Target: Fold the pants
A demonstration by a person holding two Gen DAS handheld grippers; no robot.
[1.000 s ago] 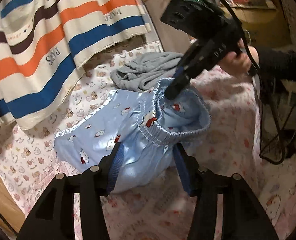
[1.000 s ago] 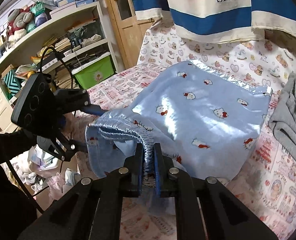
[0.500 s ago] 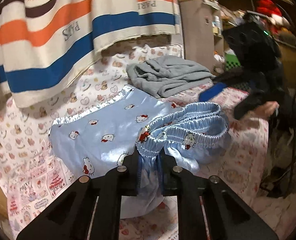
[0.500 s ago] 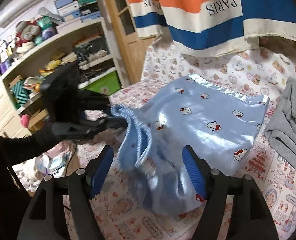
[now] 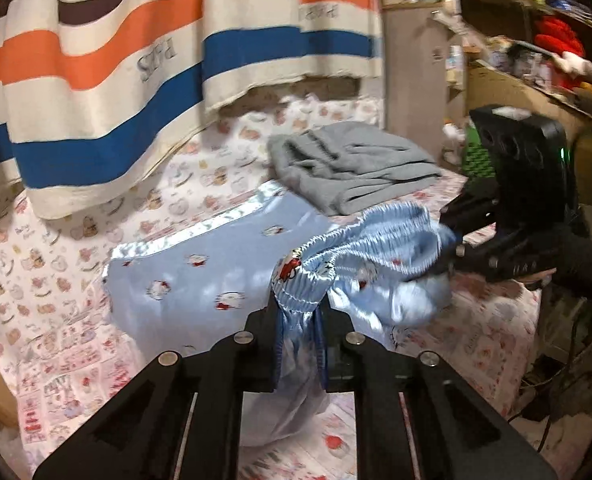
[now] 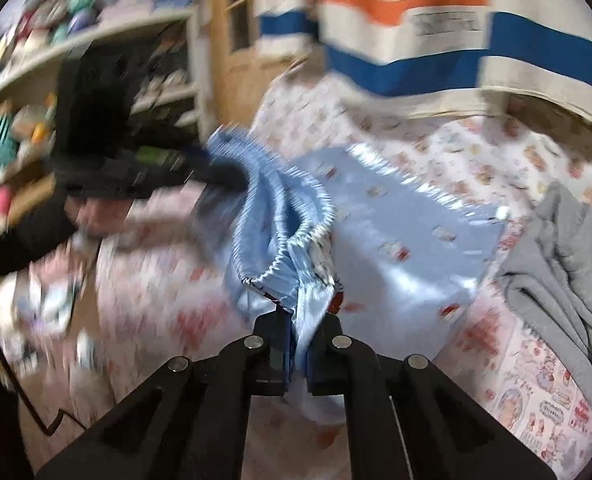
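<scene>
- My left gripper (image 5: pixel 299 322) is pinched on the gathered elastic waistband of the light blue pants (image 5: pixel 200 280); the cloth bunches up between the blue pads.
- My right gripper (image 6: pixel 298 350) has just been closing and now clamps a fold of the same waistband, with fabric between its jaws.
- In the left wrist view, the right gripper's black body sits at 3 o'clock, its tips buried in the far end of the waistband.
- The waistband is lifted and stretched between the two grippers; the rest of the pants lies flat on the printed bedsheet (image 5: pixel 48 280), toward 10 o'clock.
- A grey garment (image 5: pixel 352 168) lies folded just beyond the pants at 12 o'clock, overlapping their far corner.
- A striped cloth (image 5: pixel 108 80) hangs behind the bed.
- The right wrist view is heavily blurred; shelf contents at 9 o'clock are unreadable.
</scene>
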